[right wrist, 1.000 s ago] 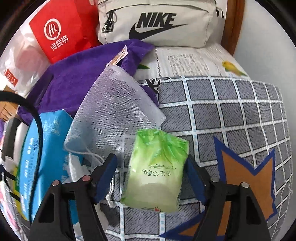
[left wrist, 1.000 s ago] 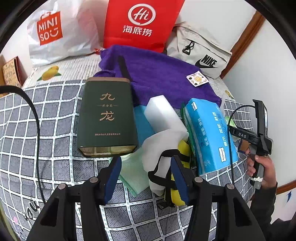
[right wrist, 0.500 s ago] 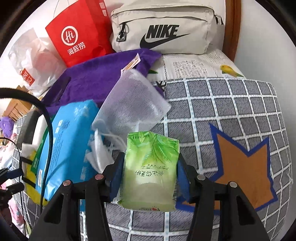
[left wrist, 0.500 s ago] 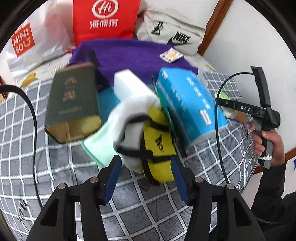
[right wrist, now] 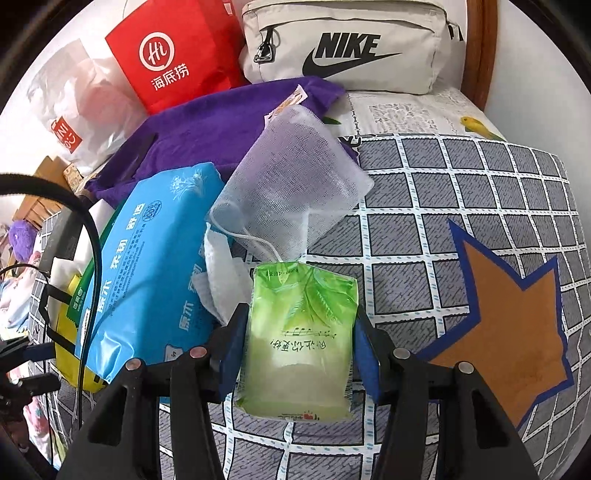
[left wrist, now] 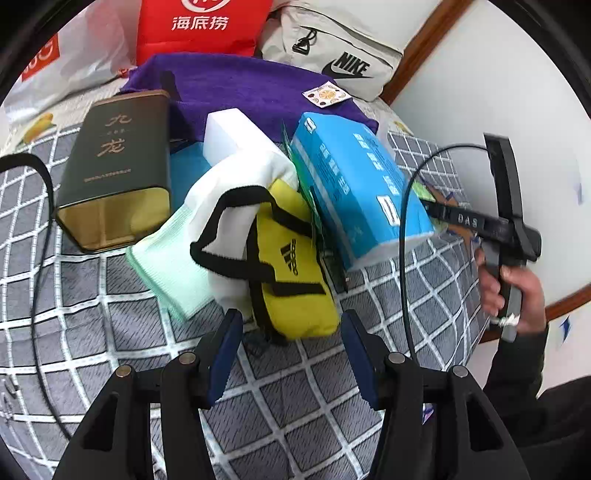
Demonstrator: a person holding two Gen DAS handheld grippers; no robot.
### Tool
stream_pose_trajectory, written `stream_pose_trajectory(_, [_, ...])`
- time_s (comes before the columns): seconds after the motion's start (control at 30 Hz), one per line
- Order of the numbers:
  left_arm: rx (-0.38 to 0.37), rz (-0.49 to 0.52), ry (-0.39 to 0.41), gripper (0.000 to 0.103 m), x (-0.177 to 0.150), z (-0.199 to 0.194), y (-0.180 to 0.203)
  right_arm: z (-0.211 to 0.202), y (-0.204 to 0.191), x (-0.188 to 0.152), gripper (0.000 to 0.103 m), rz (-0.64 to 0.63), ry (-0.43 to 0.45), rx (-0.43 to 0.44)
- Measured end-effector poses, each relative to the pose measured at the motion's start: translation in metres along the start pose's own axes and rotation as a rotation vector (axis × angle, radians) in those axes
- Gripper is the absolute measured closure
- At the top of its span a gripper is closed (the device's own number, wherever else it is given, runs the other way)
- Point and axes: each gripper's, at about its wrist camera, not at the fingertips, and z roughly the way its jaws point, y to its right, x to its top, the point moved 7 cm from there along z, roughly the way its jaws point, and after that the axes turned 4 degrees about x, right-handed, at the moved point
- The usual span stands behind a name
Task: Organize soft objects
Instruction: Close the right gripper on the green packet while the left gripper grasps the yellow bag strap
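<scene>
Checkered bedspread (right wrist: pixel 461 192) — right tool (right wrist: pixel 299 343) now clamps green packet (right wrist: pixel 299 343).

Bedspread (left wrist: pixel 92 317) bears all. Tin (left wrist: pixel 114 173) left; sock bundle (left wrist: pixel 266 251) beside it, on cloth (left wrist: pixel 166 269); tissue pack (left wrist: pixel 354 195) right of bundle. Towel (left wrist: pixel 236 88) behind; shopping bag (left wrist: pixel 199 29) and waist pack (left wrist: pixel 332 55) rearmost.

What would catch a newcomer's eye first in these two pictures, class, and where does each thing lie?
Most striking is the green tissue pack, gripped between the pads of the right gripper over the grey checked bedcover. Next is the yellow pouch with black straps, just ahead of the open left gripper, with the big blue tissue pack to its right. Behind stand the red bag and the Nike bag.
</scene>
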Motion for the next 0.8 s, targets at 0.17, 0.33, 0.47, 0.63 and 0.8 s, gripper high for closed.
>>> stream_pose_trajectory(0.17, [-0.038, -0.019, 0.014, 0.081, 0.006, 0.010, 0.001, 0.001, 0.002, -0.001, 0.050, 0.019, -0.006, 0.005])
stream_pose_trajectory(0.33, [-0.066, -0.012, 0.037, 0.085, 0.005, 0.001, 0.003, -0.002, 0.004, -0.003, 0.050, 0.015, -0.008, 0.000])
stream_pose_trajectory(0.47, [-0.061, -0.018, 0.025, 0.084, 0.011, 0.007, 0.004, 0.001, 0.004, -0.002, 0.050, 0.020, -0.012, 0.001])
stream_pose_trajectory(0.63, [-0.049, -0.058, -0.001, 0.076, 0.013, 0.026, 0.000, 0.002, 0.004, -0.002, 0.050, 0.019, -0.014, 0.005])
stream_pose_trajectory(0.8, [-0.100, -0.057, 0.026, 0.088, 0.016, 0.025, 0.003, -0.003, 0.003, -0.002, 0.050, 0.000, 0.000, -0.007])
